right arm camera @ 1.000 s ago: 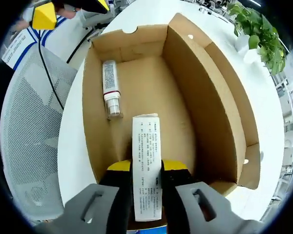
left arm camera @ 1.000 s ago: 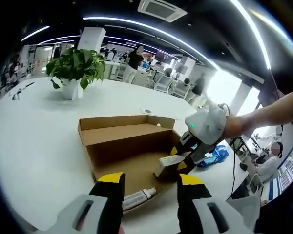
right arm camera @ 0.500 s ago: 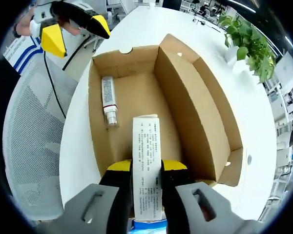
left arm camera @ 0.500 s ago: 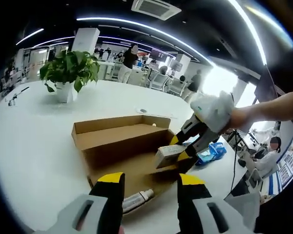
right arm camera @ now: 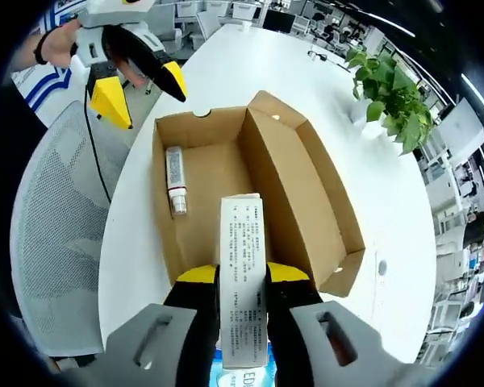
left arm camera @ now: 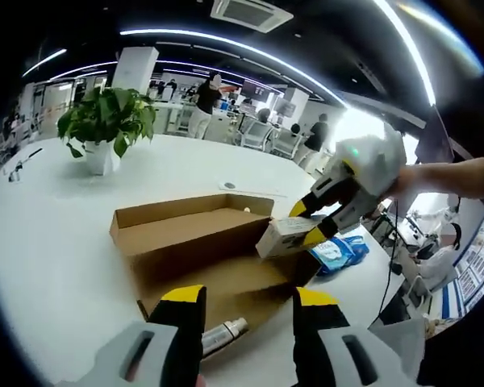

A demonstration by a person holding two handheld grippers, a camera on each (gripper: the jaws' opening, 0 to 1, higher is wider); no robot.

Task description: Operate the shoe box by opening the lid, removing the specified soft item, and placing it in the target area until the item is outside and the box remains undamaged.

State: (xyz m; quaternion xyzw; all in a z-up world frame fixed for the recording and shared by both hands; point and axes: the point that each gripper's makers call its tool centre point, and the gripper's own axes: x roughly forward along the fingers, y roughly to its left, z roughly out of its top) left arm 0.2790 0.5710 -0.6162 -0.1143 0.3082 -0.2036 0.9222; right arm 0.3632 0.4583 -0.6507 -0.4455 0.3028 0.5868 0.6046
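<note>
Lid's open: the brown cardboard shoe box (right arm camera: 250,201) sits flat on the white round table (left arm camera: 56,234) with its hinged lid (left arm camera: 185,211) folded back, no visible creasing or tears from either view. Your right gripper (right arm camera: 242,278) is clamped on the small white rectangular carton with printed text (right arm camera: 244,274), and in the left gripper view that carton (left arm camera: 284,236) hangs above the box's far rim, so I'd call it lifted clear but not yet set down. Your left gripper (left arm camera: 240,300) has its yellow-tipped jaws apart, holding nothing, hovering over the near edge of the box. The white squeeze tube with a clear cap (right arm camera: 174,179) lies on the box floor near one side wall. Can't tell which item is the specified one; if the tube counts as the soft one, that pick is still to do. Remaining: place the carton on the table, maybe near the blue plastic packet (left arm camera: 337,252) beside the box, though no target area is marked.
</note>
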